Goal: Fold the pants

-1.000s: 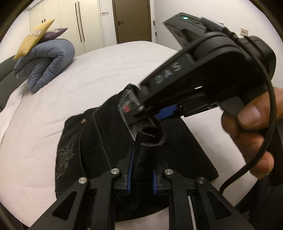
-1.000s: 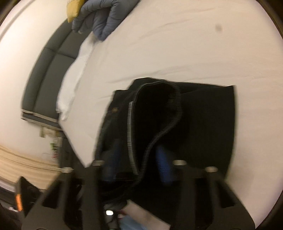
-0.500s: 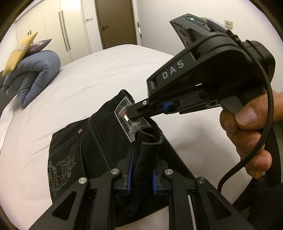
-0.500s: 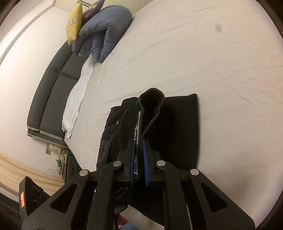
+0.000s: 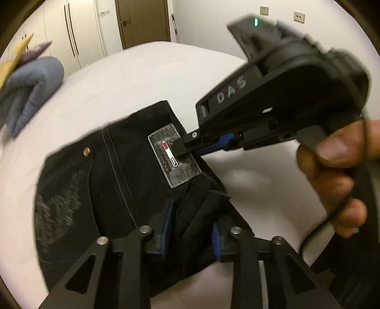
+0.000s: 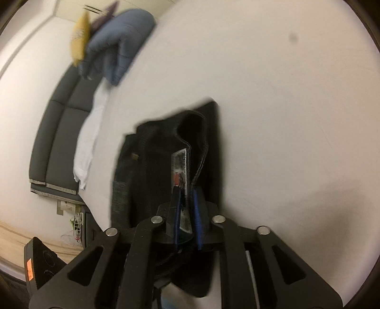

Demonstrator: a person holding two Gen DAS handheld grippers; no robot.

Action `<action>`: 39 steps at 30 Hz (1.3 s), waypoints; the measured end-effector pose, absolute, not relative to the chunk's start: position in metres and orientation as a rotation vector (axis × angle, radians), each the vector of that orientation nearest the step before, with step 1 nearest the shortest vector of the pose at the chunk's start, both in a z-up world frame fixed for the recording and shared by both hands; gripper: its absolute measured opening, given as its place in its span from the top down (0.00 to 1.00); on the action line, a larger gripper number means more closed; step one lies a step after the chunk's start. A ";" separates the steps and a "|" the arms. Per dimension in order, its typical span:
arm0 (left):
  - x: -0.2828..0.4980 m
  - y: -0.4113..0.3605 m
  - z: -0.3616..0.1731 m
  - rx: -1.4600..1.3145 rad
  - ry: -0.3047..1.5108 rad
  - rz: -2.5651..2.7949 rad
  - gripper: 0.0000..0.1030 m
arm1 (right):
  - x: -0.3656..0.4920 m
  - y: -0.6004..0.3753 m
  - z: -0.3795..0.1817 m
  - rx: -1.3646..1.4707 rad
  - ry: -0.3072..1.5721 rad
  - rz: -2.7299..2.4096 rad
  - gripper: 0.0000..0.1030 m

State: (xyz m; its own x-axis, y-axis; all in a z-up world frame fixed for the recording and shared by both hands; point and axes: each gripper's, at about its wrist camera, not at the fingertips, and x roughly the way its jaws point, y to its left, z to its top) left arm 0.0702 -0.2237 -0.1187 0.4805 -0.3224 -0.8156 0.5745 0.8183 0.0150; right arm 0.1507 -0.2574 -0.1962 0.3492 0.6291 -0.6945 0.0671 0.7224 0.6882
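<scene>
Black pants (image 5: 99, 190) lie folded into a compact bundle on the white bed (image 5: 133, 78), waistband with a grey label (image 5: 174, 154) on top. My left gripper (image 5: 190, 228) has its jaws parted around the waistband edge, which stands loosely between the blue pads. My right gripper (image 5: 187, 148) reaches in from the right and rests on the label. In the right wrist view the pants (image 6: 152, 166) sit under my right gripper (image 6: 187, 206), whose jaws stand slightly apart around the waistband and label (image 6: 180, 166).
A folded blue-grey duvet (image 5: 28, 90) with a yellow cushion (image 6: 79, 38) lies at the head of the bed. A dark grey headboard (image 6: 61, 123) is at the left. Wardrobes and a brown door (image 5: 142, 21) stand behind.
Both grippers have opened from a tight pinch on the waistband. The raised waistband has dropped flatter onto the bundle. Both views are blurred by motion.
</scene>
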 end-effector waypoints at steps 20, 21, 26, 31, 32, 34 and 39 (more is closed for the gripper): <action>0.179 -0.067 -0.081 -0.018 0.953 -0.425 0.42 | 0.113 -0.212 -0.199 0.601 1.186 0.393 0.81; 0.190 -0.066 -0.085 -0.008 0.966 -0.413 0.42 | 0.110 -0.212 -0.197 0.589 1.181 0.392 0.81; 0.200 -0.071 -0.120 0.072 1.040 -0.372 0.55 | 0.108 -0.213 -0.200 0.600 1.188 0.375 0.85; 0.136 -0.073 -0.124 0.161 0.990 -0.332 0.52 | 0.111 -0.203 -0.198 0.592 1.172 0.382 0.85; 0.122 -0.075 -0.125 0.189 0.979 -0.328 0.51 | 0.110 -0.206 -0.198 0.595 1.164 0.388 0.85; 0.093 -0.077 -0.124 0.240 0.950 -0.310 0.50 | 0.104 -0.208 -0.195 0.600 1.163 0.393 0.82; 0.065 -0.051 -0.099 0.177 0.919 -0.308 0.26 | 0.089 -0.219 -0.155 0.568 1.102 0.377 0.58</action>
State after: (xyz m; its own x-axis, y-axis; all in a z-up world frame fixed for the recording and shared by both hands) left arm 0.0655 -0.0514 -0.0993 0.5667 -0.1854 -0.8028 0.3358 0.9417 0.0195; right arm 0.0895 -0.2192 -0.1546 0.4112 0.5519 -0.7254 -0.0085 0.7981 0.6024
